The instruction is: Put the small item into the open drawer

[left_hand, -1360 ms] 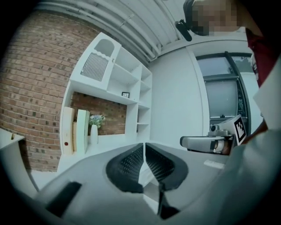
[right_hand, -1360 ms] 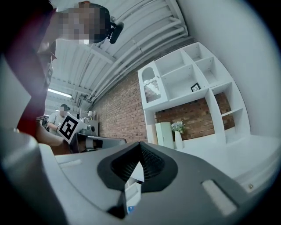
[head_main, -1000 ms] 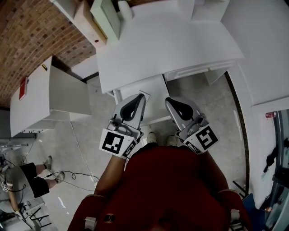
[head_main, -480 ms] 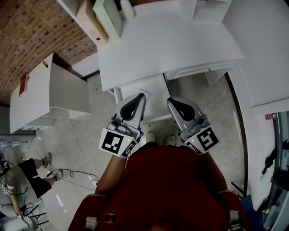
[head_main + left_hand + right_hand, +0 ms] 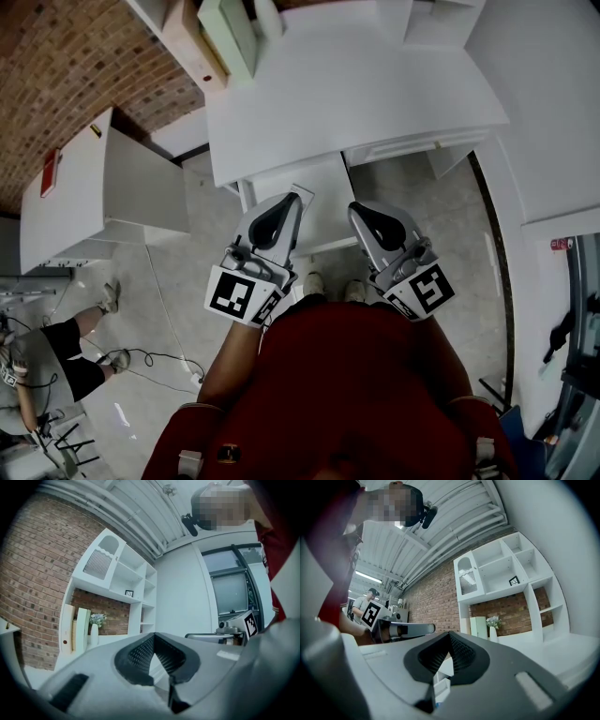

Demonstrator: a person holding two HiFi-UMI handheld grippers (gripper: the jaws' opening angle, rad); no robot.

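Note:
In the head view both grippers are held side by side, low in front of the person's red shirt, over the pulled-out white drawer [image 5: 323,178] under the white desk [image 5: 347,84]. My left gripper [image 5: 292,199] has its jaws closed tip to tip with nothing between them; the left gripper view shows the same for the left gripper [image 5: 153,634]. My right gripper [image 5: 356,208] hangs by the drawer's right edge. In the right gripper view the right gripper [image 5: 450,633] also has its tips meeting and holds nothing. No small item can be made out in any view.
A white cabinet [image 5: 94,197] stands to the left. A shelf unit with pale green books [image 5: 225,33] and a vase [image 5: 492,632] rises behind the desk, against a brick wall. Another person [image 5: 47,347] stands at lower left near a floor cable [image 5: 159,366].
Both grippers have kept their places over the drawer. The person at the lower left has stepped across the floor.

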